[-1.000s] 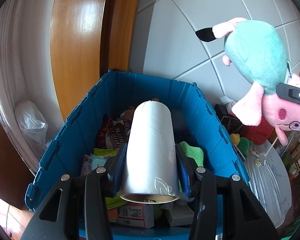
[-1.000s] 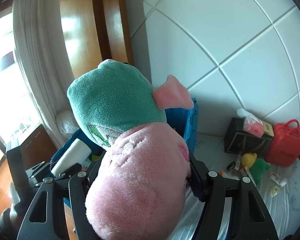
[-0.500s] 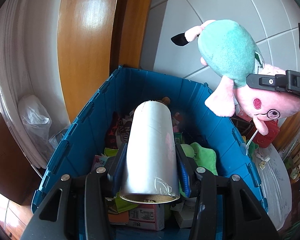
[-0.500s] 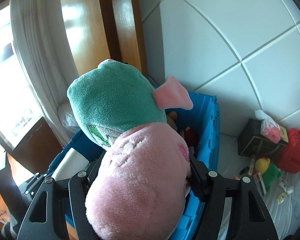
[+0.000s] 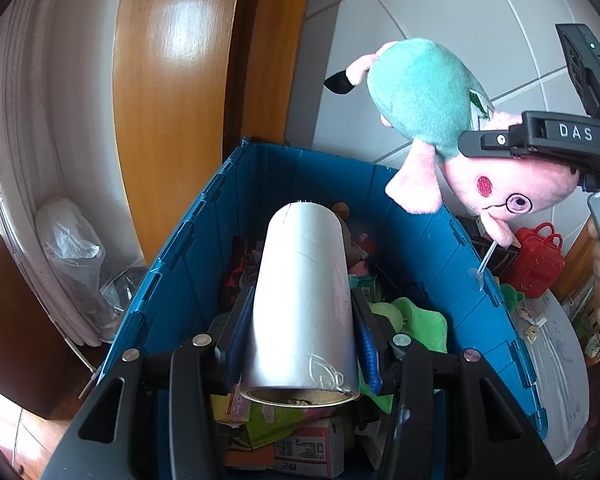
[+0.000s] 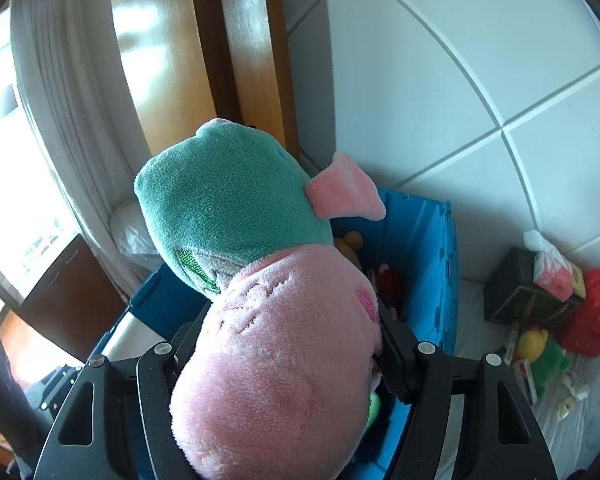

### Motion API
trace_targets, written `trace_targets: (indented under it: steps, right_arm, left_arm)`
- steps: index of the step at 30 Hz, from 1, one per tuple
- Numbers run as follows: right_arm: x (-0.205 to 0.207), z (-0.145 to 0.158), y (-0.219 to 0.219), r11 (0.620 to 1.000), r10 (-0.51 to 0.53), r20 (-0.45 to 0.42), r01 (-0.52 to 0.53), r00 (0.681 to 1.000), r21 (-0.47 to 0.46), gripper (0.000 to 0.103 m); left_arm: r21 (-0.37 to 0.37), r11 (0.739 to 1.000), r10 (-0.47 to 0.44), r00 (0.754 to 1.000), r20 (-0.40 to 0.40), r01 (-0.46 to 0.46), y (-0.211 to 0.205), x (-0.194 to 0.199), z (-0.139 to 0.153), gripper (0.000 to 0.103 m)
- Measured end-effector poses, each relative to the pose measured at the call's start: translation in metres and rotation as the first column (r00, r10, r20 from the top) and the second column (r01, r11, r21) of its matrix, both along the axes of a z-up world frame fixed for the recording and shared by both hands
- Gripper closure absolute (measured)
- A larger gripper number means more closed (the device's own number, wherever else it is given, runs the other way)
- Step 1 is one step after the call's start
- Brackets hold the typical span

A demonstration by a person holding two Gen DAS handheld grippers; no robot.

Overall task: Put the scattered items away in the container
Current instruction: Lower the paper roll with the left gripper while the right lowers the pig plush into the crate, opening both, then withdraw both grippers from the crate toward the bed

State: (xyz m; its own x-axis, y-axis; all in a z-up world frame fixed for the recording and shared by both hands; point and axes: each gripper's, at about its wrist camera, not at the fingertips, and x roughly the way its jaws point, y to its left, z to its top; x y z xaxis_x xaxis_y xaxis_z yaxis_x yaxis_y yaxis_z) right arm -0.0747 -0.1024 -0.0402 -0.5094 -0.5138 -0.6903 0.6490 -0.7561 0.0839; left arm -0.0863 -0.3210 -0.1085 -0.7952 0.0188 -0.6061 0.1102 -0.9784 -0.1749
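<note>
A blue plastic bin [image 5: 300,176] holds several packets, boxes and soft toys. My left gripper [image 5: 302,320] is shut on a white roll of film [image 5: 304,280], which lies lengthwise over the bin's open top. My right gripper [image 6: 292,332] is shut on the pink head of a pig plush [image 6: 260,320] in a teal dress. In the left wrist view the plush [image 5: 420,92] hangs above the bin's right wall, with a black finger [image 5: 496,142] across its head. The plush hides most of the bin [image 6: 432,264] in the right wrist view.
Right of the bin, on a white surface [image 6: 480,360], stand a black box [image 6: 520,304] with a tissue pack, a red toy bag [image 5: 536,264] and a yellow-green toy [image 6: 540,348]. A plastic bag [image 5: 68,240] lies left of the bin. A tiled wall and a wooden frame stand behind.
The right gripper has carried the plush leftward, from beside the bin to above its right wall. The left gripper has edged forward over the bin with the roll still in it.
</note>
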Motion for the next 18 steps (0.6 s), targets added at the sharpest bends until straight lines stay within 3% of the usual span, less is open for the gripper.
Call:
trace_targets:
  steps: [2, 3, 4, 5, 6, 11, 18]
  right_arm:
    - [-0.005, 0.007, -0.008, 1.0, 0.008, -0.011, -0.008, 1.0, -0.005, 0.029]
    - [-0.007, 0.01, -0.012, 1.0, 0.014, -0.02, -0.014, 1.0, -0.009, 0.02]
    - [-0.01, 0.012, -0.016, 1.0, 0.017, -0.027, -0.017, 0.999, -0.01, 0.005]
    - [-0.011, 0.013, -0.017, 1.0, 0.012, -0.036, -0.013, 0.999, -0.014, 0.001]
    - [-0.012, 0.015, -0.016, 1.0, 0.004, -0.043, -0.005, 0.999, -0.019, 0.0]
    - [-0.01, 0.012, -0.003, 1.0, -0.005, -0.038, 0.004, 0.999, -0.029, 0.0]
    - [-0.007, 0.01, 0.023, 0.999, -0.029, -0.028, 0.027, 0.999, -0.047, 0.0]
  left_arm:
    - [0.018, 1.0, 0.0, 1.0, -0.009, 0.0, -0.002, -0.003, 0.003, 0.058]
    - [0.036, 0.999, 0.003, 1.0, -0.012, -0.002, -0.004, -0.005, 0.004, 0.057]
    - [0.048, 0.999, 0.002, 1.0, 0.001, -0.002, -0.005, -0.007, 0.004, 0.04]
    - [0.056, 0.998, 0.007, 1.0, 0.029, -0.008, -0.005, -0.011, 0.002, 0.024]
    - [0.06, 0.998, 0.022, 0.999, 0.046, -0.025, -0.006, -0.013, 0.0, 0.0]
    - [0.064, 0.995, 0.067, 0.994, 0.081, -0.072, -0.018, -0.013, -0.012, 0.0]
    - [0.069, 0.996, 0.055, 0.996, 0.074, -0.06, -0.003, -0.015, -0.01, 0.0]
